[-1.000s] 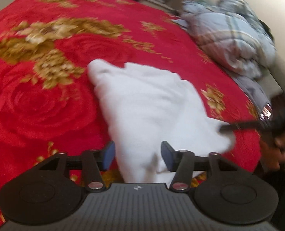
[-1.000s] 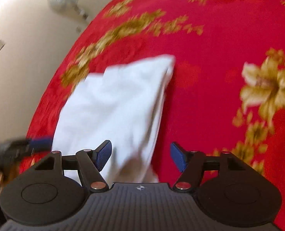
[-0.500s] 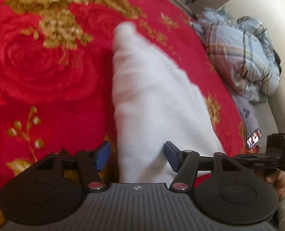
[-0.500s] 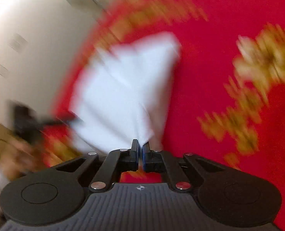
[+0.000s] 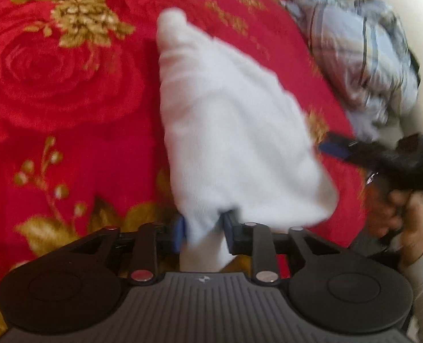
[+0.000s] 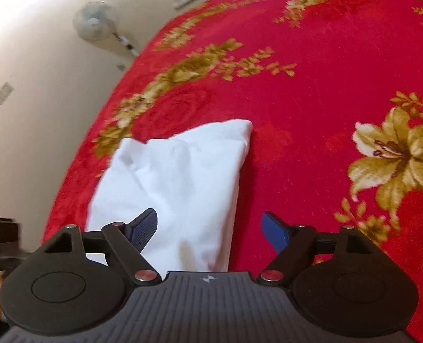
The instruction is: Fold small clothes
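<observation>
A small white garment (image 5: 234, 131) lies folded on the red flowered bedspread (image 5: 54, 91). My left gripper (image 5: 204, 228) is shut on its near corner, with cloth bunched between the blue pads. In the right wrist view the garment (image 6: 180, 188) lies just ahead, and my right gripper (image 6: 210, 228) is open and empty over its near edge. The right gripper also shows in the left wrist view (image 5: 337, 147), beside the garment's right edge.
A rumpled grey-blue plaid blanket (image 5: 360, 54) lies at the bed's far right. A cream wall with a fan (image 6: 97, 25) stands beyond the bed's left edge. The person's hand (image 5: 394, 214) holds the right gripper.
My left gripper has closed on the garment's near corner. My right gripper shut half a second ago and has now opened, letting go of the cloth.
</observation>
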